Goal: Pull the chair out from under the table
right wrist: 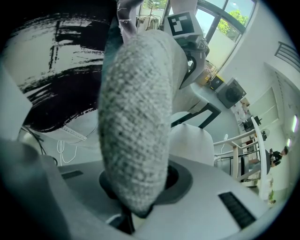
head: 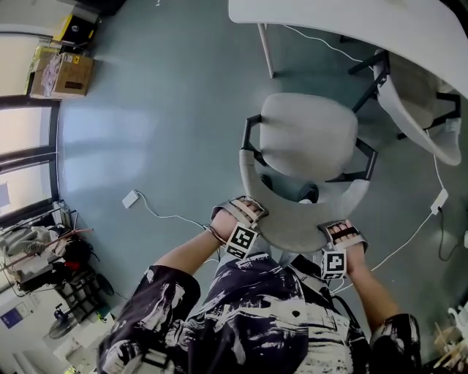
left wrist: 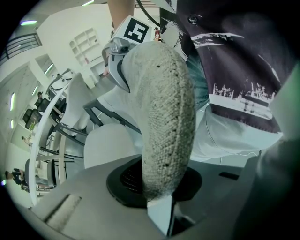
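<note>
Left gripper (head: 246,214) and right gripper (head: 345,234) both clamped on the backrest (head: 292,219) of the chair (head: 307,135)
Each pair of jaws is nearly together, pinching the woven grey fabric of the top edge, one near each end; the chair stands on the blue-grey floor (head: 168,131), its seat clear of the white table (head: 351,22). A cardboard box (head: 62,73) by the window bears a label too small to read

Daylight from tall dark-framed windows (head: 25,146) at left spreads a pale glare across the smooth blue-grey floor (head: 117,124). Fisheye lenses curve every edge and darken the corners; the woven grey chair back (left wrist: 164,117) looms slightly soft in both gripper views.
</note>
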A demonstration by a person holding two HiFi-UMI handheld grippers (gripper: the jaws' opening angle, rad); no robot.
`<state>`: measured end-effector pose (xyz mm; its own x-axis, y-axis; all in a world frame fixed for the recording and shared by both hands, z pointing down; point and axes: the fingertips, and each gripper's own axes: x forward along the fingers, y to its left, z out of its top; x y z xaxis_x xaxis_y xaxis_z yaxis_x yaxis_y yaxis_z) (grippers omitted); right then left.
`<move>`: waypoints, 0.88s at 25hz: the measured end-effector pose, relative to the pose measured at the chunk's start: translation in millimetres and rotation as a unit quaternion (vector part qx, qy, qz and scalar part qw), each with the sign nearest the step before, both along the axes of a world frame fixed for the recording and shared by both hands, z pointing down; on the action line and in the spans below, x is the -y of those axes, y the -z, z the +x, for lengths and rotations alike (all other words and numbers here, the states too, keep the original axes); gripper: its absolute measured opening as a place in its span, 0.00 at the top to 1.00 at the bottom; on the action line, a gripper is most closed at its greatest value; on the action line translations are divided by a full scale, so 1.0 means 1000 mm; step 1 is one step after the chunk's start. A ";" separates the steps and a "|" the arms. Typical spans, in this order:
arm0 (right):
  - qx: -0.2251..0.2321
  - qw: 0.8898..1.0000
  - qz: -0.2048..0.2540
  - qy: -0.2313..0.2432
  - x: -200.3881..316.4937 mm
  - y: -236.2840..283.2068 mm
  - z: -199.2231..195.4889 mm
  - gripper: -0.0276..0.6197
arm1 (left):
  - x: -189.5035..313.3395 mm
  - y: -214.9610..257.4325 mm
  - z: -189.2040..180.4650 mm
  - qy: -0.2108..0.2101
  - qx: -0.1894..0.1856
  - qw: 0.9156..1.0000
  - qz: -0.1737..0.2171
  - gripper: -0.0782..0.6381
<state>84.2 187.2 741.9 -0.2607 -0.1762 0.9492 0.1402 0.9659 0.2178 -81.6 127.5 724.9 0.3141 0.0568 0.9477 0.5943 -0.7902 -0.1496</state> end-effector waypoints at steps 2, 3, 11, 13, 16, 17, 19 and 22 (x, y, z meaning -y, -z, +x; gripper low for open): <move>0.000 1.000 0.002 0.003 0.000 -0.001 0.000 0.88 | 0.000 -0.001 0.000 -0.001 0.001 1.000 0.000 0.80; -0.001 1.000 0.006 0.006 0.000 0.000 0.000 0.88 | 0.000 -0.001 0.000 -0.002 0.001 1.000 -0.001 0.80; 0.021 0.999 -0.033 0.005 -0.022 0.001 0.009 0.62 | 0.002 0.005 -0.004 0.046 -0.058 0.997 -0.011 0.71; 0.038 0.998 -0.043 -0.015 -0.028 0.016 0.021 0.58 | 0.011 0.016 -0.016 0.093 -0.070 0.993 -0.009 0.69; 0.040 0.997 -0.030 -0.065 -0.021 0.047 0.057 0.58 | 0.037 0.039 -0.050 0.171 -0.070 0.983 0.004 0.76; 0.042 0.994 -0.024 -0.097 -0.013 0.061 0.072 0.58 | 0.051 0.050 -0.063 0.206 -0.072 0.976 0.011 0.78; 0.064 0.980 0.003 -0.189 0.020 0.100 0.098 0.61 | 0.090 0.083 -0.079 0.295 -0.098 0.950 0.021 0.80; 0.185 0.919 0.064 -0.341 0.109 0.177 0.109 0.66 | 0.171 0.161 -0.065 0.454 -0.226 0.862 0.010 0.81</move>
<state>192.8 78.6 564.9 -0.3499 -0.5220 0.7778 -0.5951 0.7652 0.2458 -146.2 -43.4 563.9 0.5584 -0.4212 0.7147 -0.3896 -0.8938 -0.2222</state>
